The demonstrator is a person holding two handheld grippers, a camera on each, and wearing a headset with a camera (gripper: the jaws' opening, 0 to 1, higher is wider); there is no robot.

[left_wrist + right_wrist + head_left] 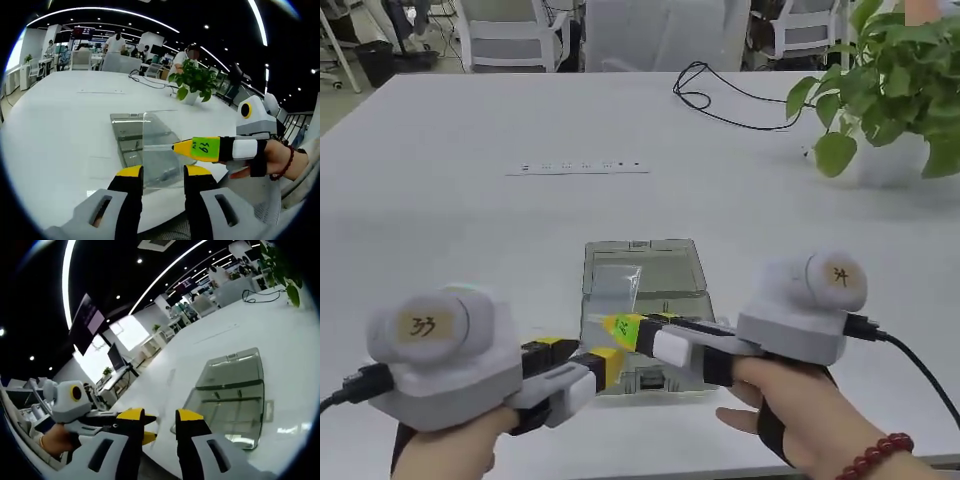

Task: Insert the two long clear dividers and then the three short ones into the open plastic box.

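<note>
The open clear plastic box (645, 262) lies on the white table just beyond both grippers, also seen in the left gripper view (125, 132) and the right gripper view (235, 390). A clear divider (616, 287) stands upright over the box's near end. In the left gripper view this divider (161, 150) spans the gap between my left gripper's (164, 172) yellow-tipped jaws, which are shut on its side edges. My right gripper (623, 326) reaches in from the right, and its tip (176, 146) meets the divider's right edge. Its own view shows the right gripper (160, 416) open, with nothing between its jaws.
A potted green plant (895, 95) stands at the far right of the table. A black cable (720, 100) loops at the back, and a white strip (577, 167) lies mid-table. Chairs (510, 35) line the far edge. Cables trail from both grippers.
</note>
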